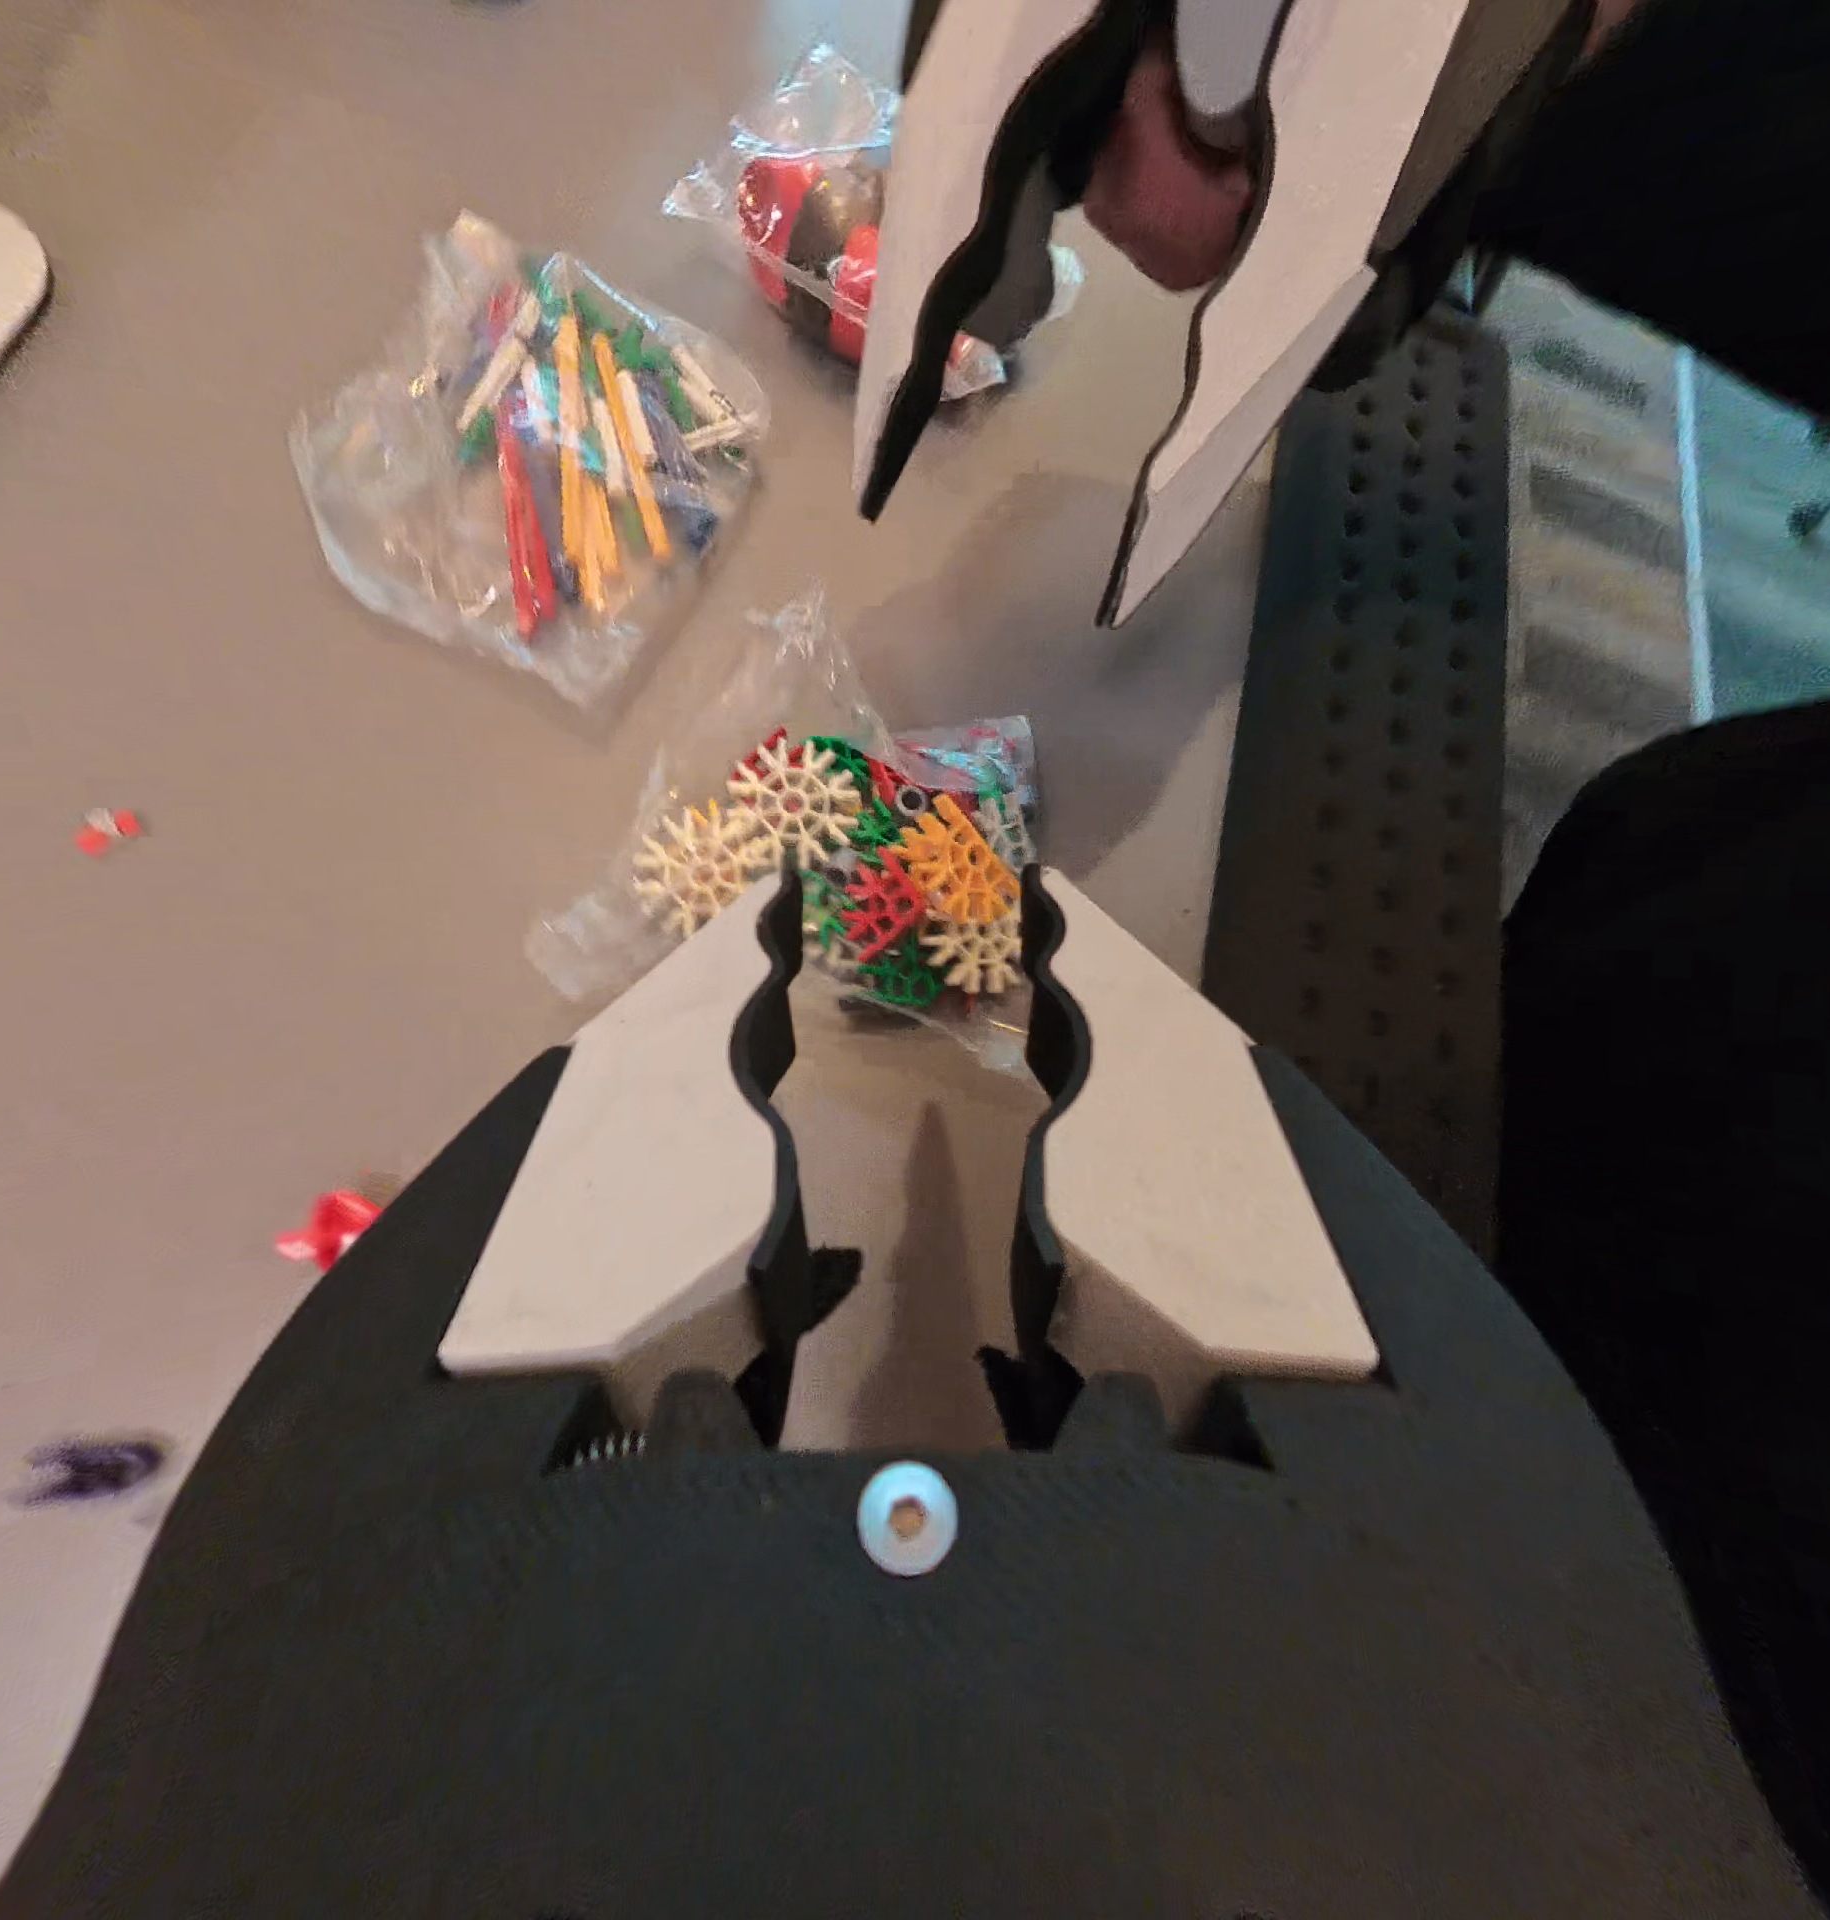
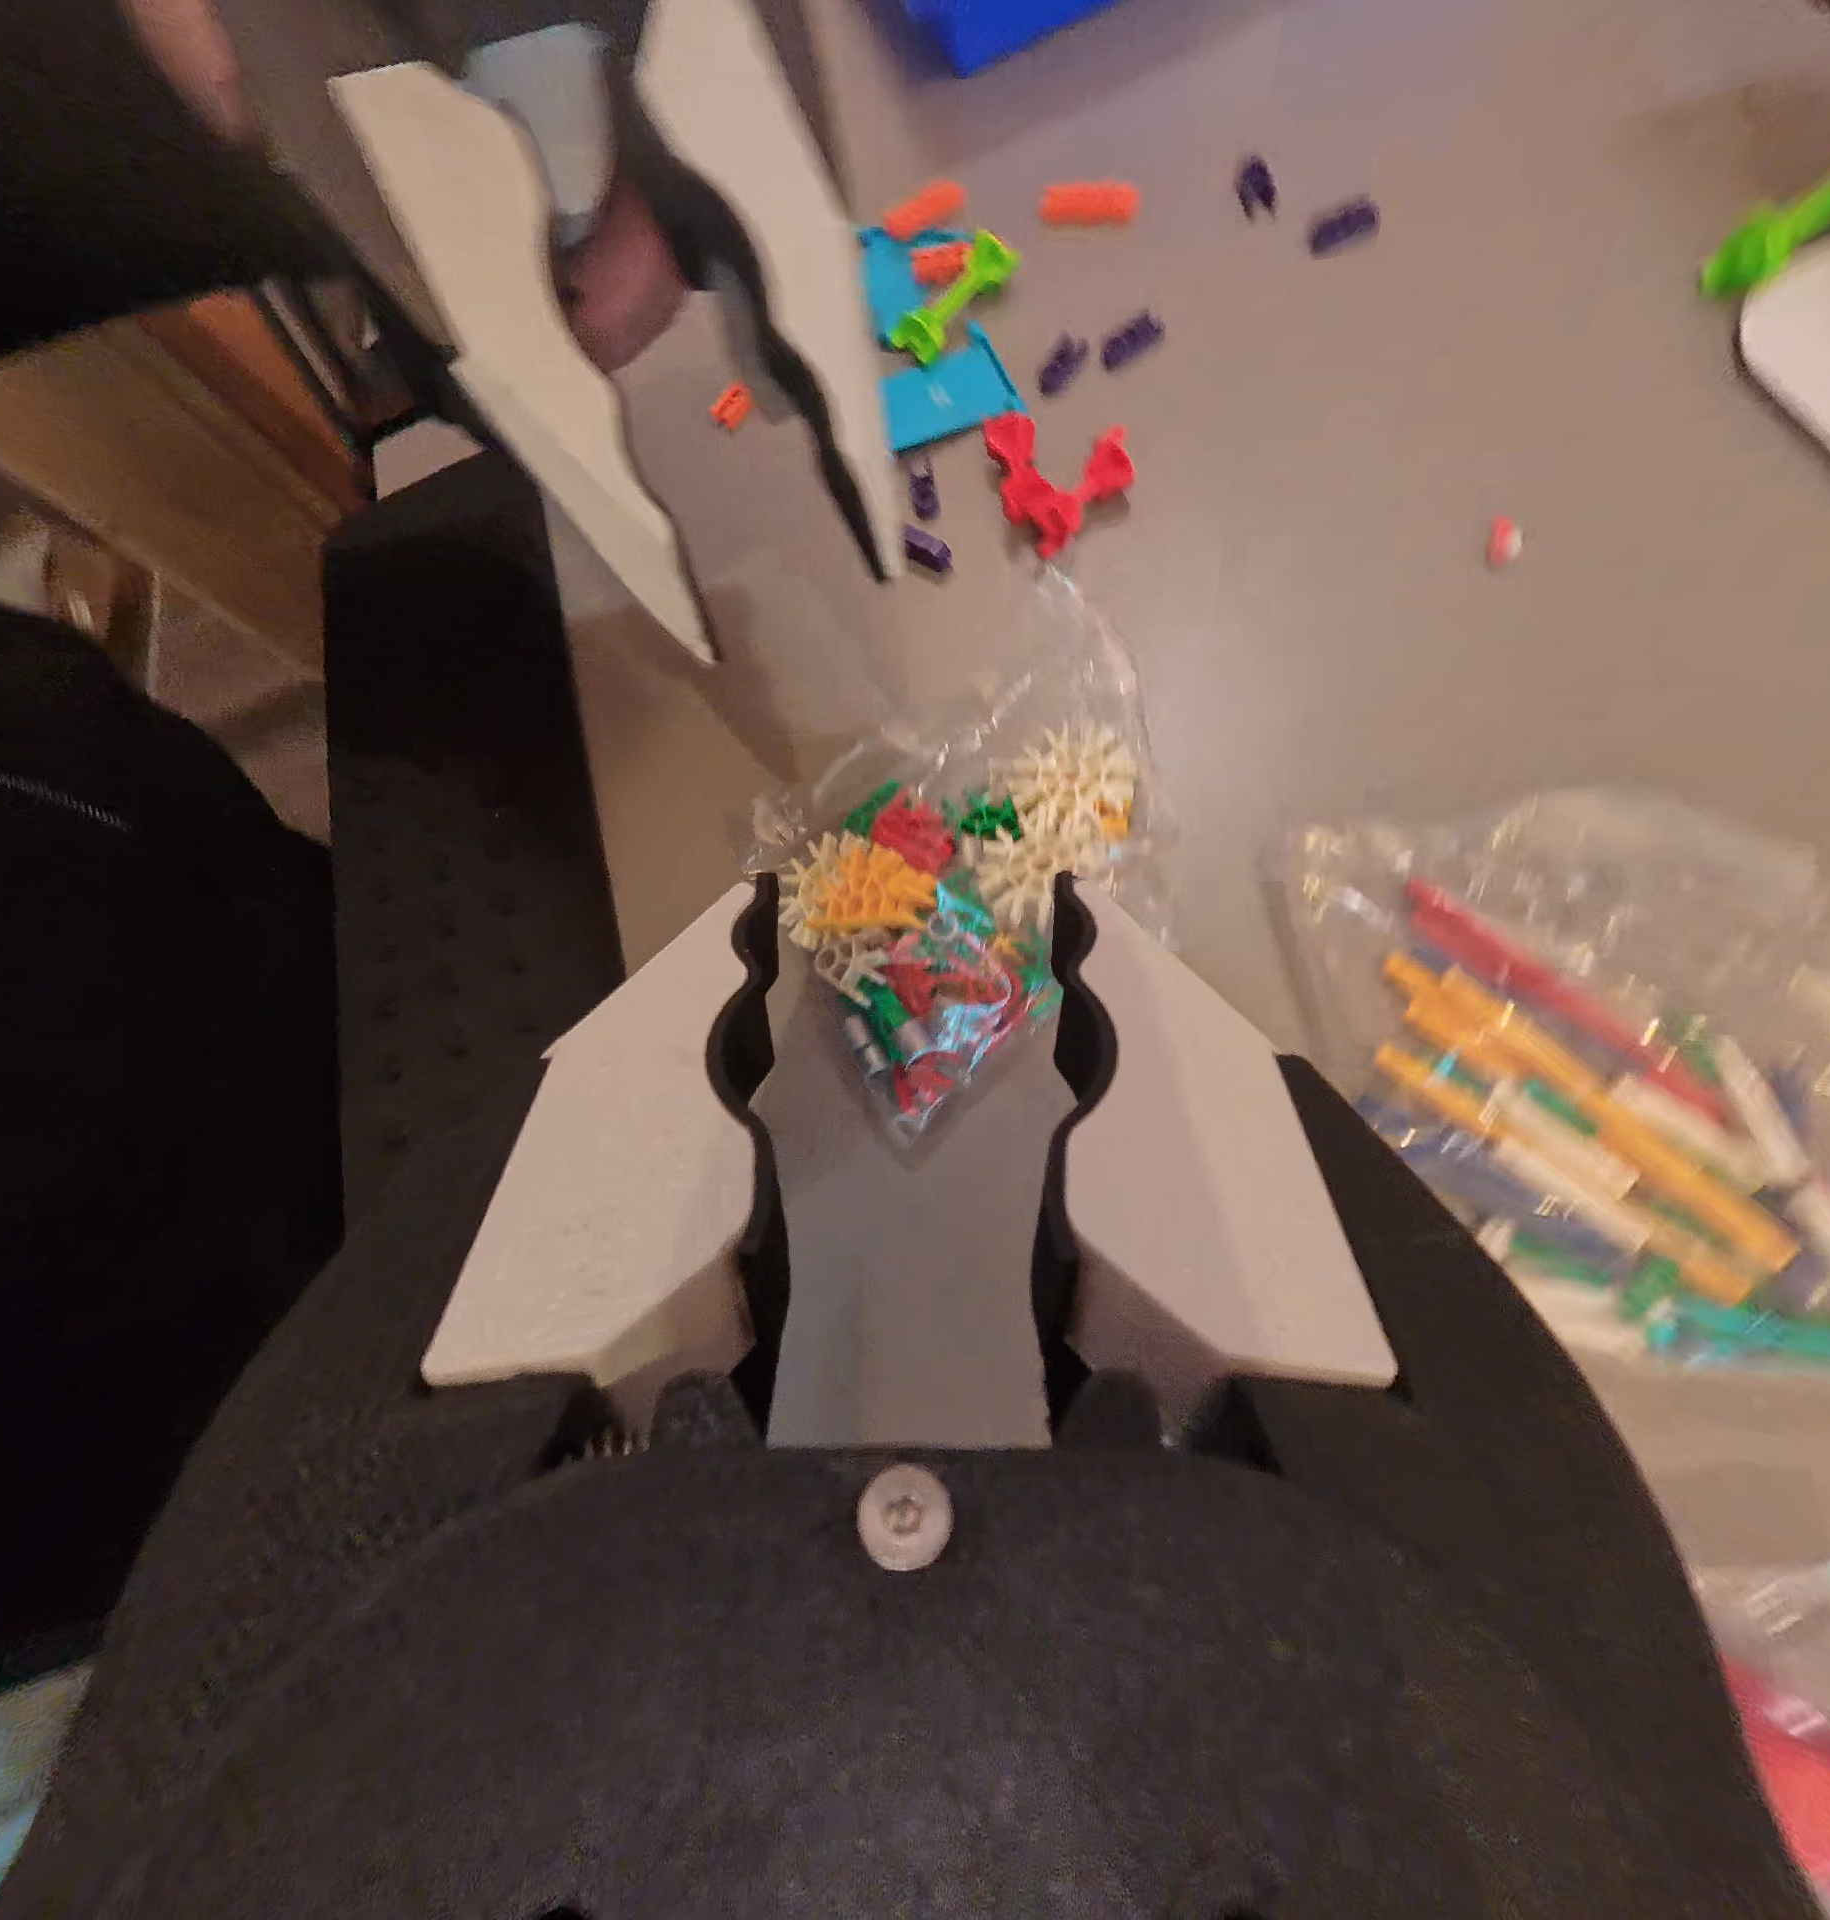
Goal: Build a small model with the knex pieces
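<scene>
The left gripper (image 1: 906,894) is seen with its jaws spread apart and nothing gripped between them. A clear bag of snowflake-shaped connectors (image 1: 838,862) lies on the grey table (image 1: 215,987) just ahead of the fingertips, partly framed by them; contact cannot be judged. The right gripper (image 2: 916,899) is likewise released, its jaws wide and empty, and the same connector bag (image 2: 942,935) is seen between and just beyond its tips. Each gripper appears in the other's view, reaching in from the top toward the bag from the opposite side, with its jaws parted.

A second clear bag of coloured rods (image 1: 558,457) lies farther out on the table, well apart from the connector bag. A third bag with red and dark pieces (image 1: 817,260) is partly hidden behind the right gripper. Loose purple, orange, red and green pieces (image 2: 1056,478) are scattered on the table beyond. A black perforated strip (image 1: 1368,727) runs along the table edge.
</scene>
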Demonstrator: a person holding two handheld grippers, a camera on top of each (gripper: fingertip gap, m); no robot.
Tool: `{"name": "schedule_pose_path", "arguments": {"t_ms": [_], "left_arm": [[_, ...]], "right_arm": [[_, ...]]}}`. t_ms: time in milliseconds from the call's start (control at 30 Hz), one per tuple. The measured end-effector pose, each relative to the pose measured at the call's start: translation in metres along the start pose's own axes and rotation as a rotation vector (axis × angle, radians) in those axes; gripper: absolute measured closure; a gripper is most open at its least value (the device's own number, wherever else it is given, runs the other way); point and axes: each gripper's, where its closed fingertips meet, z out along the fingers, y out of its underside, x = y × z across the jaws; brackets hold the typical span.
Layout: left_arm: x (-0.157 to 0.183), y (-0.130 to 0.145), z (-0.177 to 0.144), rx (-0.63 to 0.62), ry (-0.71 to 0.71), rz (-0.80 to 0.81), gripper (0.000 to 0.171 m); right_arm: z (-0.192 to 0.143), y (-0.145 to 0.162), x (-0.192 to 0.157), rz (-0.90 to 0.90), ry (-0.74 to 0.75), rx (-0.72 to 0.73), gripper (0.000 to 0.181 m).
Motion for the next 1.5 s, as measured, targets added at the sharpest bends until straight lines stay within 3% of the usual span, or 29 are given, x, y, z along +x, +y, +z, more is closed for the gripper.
{"name": "schedule_pose_path", "arguments": {"t_ms": [133, 233, 300, 400, 500, 800, 900, 1133, 1433, 1500], "left_arm": [[-0.015, -0.006, 0.021, -0.137, 0.062, 0.285, 0.128], [-0.021, 0.006, 0.039, -0.256, 0.132, 0.388, 0.125], [-0.024, 0.011, 0.047, -0.286, 0.185, 0.381, 0.128], [-0.023, 0.017, 0.056, -0.303, 0.243, 0.366, 0.147], [-0.022, 0.027, 0.060, -0.353, 0.264, 0.378, 0.171], [-0.011, 0.021, 0.048, -0.342, 0.299, 0.416, 0.171], [-0.015, 0.037, 0.038, -0.399, 0.288, 0.439, 0.171], [-0.017, 0.052, 0.015, -0.372, 0.286, 0.351, 0.171], [-0.009, 0.045, 0.021, -0.287, 0.219, 0.306, 0.171], [-0.004, 0.039, 0.024, -0.249, 0.192, 0.314, 0.151]], "right_arm": [[0.020, -0.002, 0.005, -0.257, -0.077, -0.147, 0.130], [0.036, 0.011, 0.014, -0.307, -0.163, -0.213, 0.139], [0.043, 0.029, 0.023, -0.321, -0.179, -0.290, 0.153], [0.046, 0.035, 0.019, -0.311, -0.245, -0.273, 0.181], [0.044, 0.038, 0.019, -0.301, -0.266, -0.271, 0.181], [0.027, 0.043, 0.004, -0.336, -0.369, -0.295, 0.181], [0.021, 0.055, 0.002, -0.359, -0.384, -0.314, 0.181], [0.009, 0.080, 0.000, -0.332, -0.397, -0.348, 0.181], [0.013, 0.069, 0.001, -0.264, -0.331, -0.301, 0.181], [0.013, 0.053, -0.004, -0.252, -0.303, -0.237, 0.166]]}}
